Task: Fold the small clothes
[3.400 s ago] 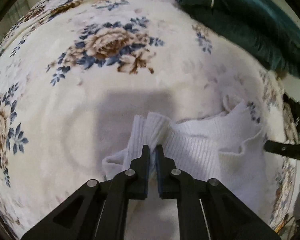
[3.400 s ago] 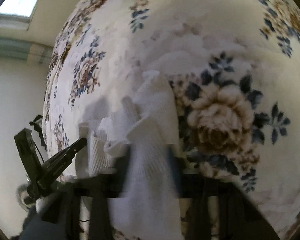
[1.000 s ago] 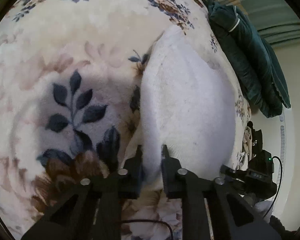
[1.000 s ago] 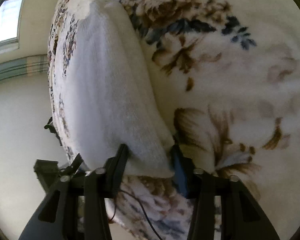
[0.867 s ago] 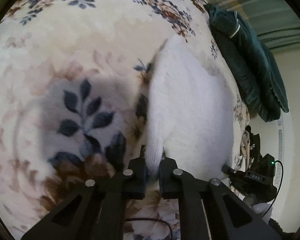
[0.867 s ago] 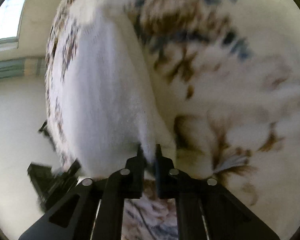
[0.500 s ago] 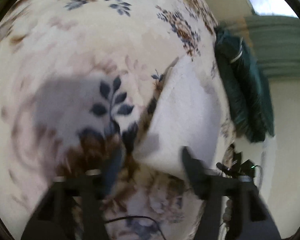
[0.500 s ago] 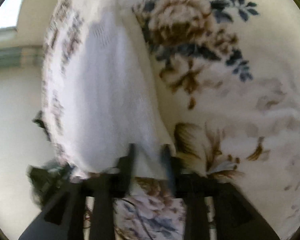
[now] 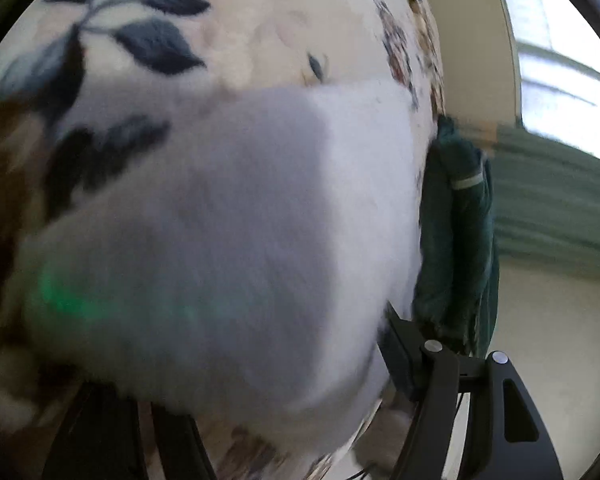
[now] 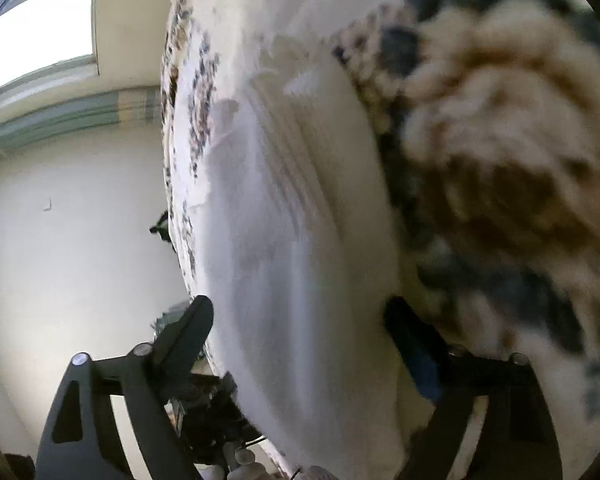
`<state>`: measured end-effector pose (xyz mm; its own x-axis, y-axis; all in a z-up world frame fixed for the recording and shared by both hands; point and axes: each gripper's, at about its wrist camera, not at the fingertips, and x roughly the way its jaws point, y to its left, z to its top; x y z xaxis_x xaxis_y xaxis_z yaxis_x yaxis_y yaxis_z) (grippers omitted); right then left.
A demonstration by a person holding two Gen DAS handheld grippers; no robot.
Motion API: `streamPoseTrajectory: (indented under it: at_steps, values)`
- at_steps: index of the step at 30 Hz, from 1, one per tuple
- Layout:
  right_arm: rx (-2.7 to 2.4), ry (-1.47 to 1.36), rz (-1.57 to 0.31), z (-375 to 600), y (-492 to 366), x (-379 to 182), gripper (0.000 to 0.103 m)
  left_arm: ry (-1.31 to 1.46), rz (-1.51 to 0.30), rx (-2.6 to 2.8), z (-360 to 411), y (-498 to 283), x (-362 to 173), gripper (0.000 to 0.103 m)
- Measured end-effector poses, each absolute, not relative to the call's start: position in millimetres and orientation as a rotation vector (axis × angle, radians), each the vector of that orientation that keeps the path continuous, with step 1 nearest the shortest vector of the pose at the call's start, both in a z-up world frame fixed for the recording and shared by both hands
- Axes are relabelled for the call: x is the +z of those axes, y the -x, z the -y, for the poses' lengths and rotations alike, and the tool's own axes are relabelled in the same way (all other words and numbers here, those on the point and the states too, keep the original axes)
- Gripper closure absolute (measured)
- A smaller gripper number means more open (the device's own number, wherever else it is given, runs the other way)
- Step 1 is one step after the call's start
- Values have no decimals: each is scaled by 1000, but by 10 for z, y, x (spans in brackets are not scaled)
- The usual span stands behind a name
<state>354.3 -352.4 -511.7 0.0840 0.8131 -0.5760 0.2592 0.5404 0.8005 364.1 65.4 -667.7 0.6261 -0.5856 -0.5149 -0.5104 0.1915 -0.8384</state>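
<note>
A white ribbed knit garment (image 9: 240,240) lies folded on the floral blanket (image 9: 228,32) and fills most of both views, blurred by motion. My left gripper (image 9: 260,384) is open, its jaws spread wide around the garment's near end; only its right finger (image 9: 404,356) shows clearly. My right gripper (image 10: 300,340) is open too, with one finger (image 10: 192,324) on each side of the garment (image 10: 284,240), which lies between them unpinched.
A dark green cloth bundle (image 9: 460,232) lies beyond the white garment at the blanket's edge. A pale wall and a window (image 10: 32,36) are in the background. Dark equipment (image 10: 208,408) stands beside the bed below the right gripper.
Both grippers have opened wide from their shut grip on the garment's edge and moved in low and close over the garment, which now lies flat on the blanket.
</note>
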Motion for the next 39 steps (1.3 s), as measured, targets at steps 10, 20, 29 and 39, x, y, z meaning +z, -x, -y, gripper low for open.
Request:
streamPoseTrajectory:
  at_steps: [10,20,29,39]
  values:
    - [372,-919,-1374,3397,-3213,-4992,64,1401,-959,-113,-844,-3578,-6214,73]
    - [313,-958,-1555,3194,-1578,-4676,63,1106,-1329,-143,-895,-2411,-6014,59]
    - [108,-863,-1609,3326,-1134,-4472,48,645,-1506,-190,-884,-2395,-5431,48]
    - [222,-546,-1458,3071,-2114,-3695,48,231,-1411,-296,-303,-3575,-5406,32]
